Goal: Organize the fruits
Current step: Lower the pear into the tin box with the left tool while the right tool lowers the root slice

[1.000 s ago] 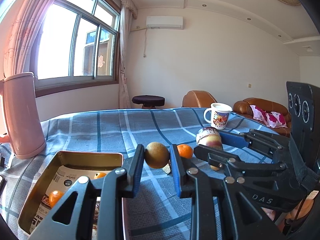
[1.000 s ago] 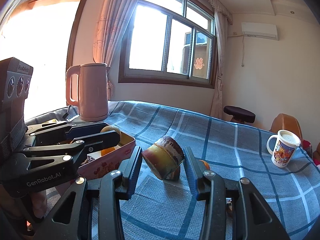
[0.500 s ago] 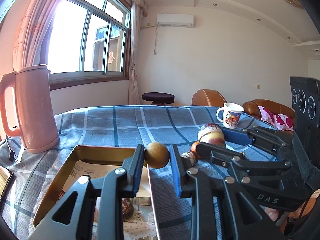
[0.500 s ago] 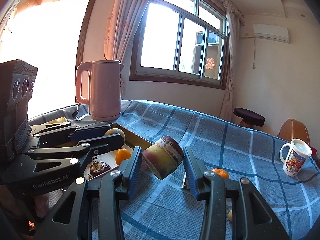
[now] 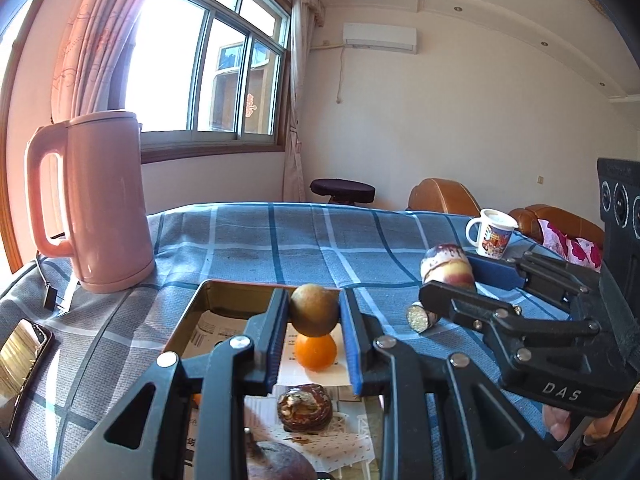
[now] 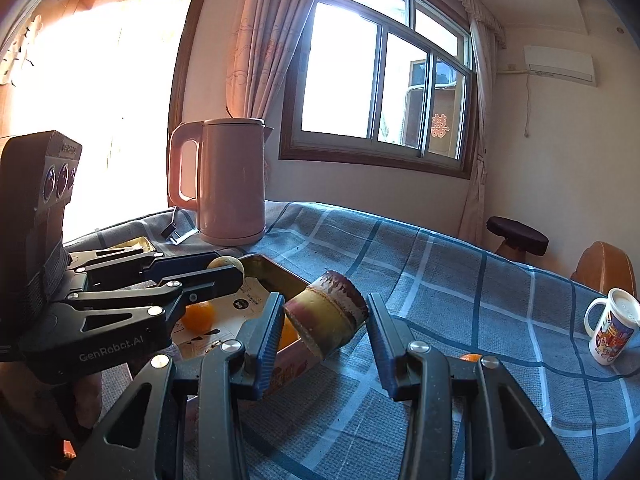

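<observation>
Brown and round, the small fruit point(image 5: 313, 309) sits clamped between the pads of the left gripper point(image 5: 314, 320), and it now hangs over the tin point(image 5: 188, 320) rather than over bare cloth as it did a second ago — the orange point(image 5: 315, 351) and a dark wrinkled fruit point(image 5: 304, 407) lie directly beneath it. The right gripper point(image 6: 326, 326) has travelled the same way: its sugarcane piece point(image 6: 326, 318) is pinched tilted between the pads, and the tin's near wall point(image 6: 292, 364) has come under its left finger. Both loads look about ready to drop, the left one sooner.

The left view alone shows a short cut stub point(image 5: 420, 317) lying on the cloth point(image 5: 280, 248) beside the tin, a phone point(image 5: 20, 356) at the left edge, and the tin's paper lining. The right view alone shows a second orange point(image 6: 471, 357) behind its right finger — loose on the cloth, I judge, so one more thing to gather. The kettle point(image 6: 232, 180) and the mug point(image 6: 610, 328) appear in both.
</observation>
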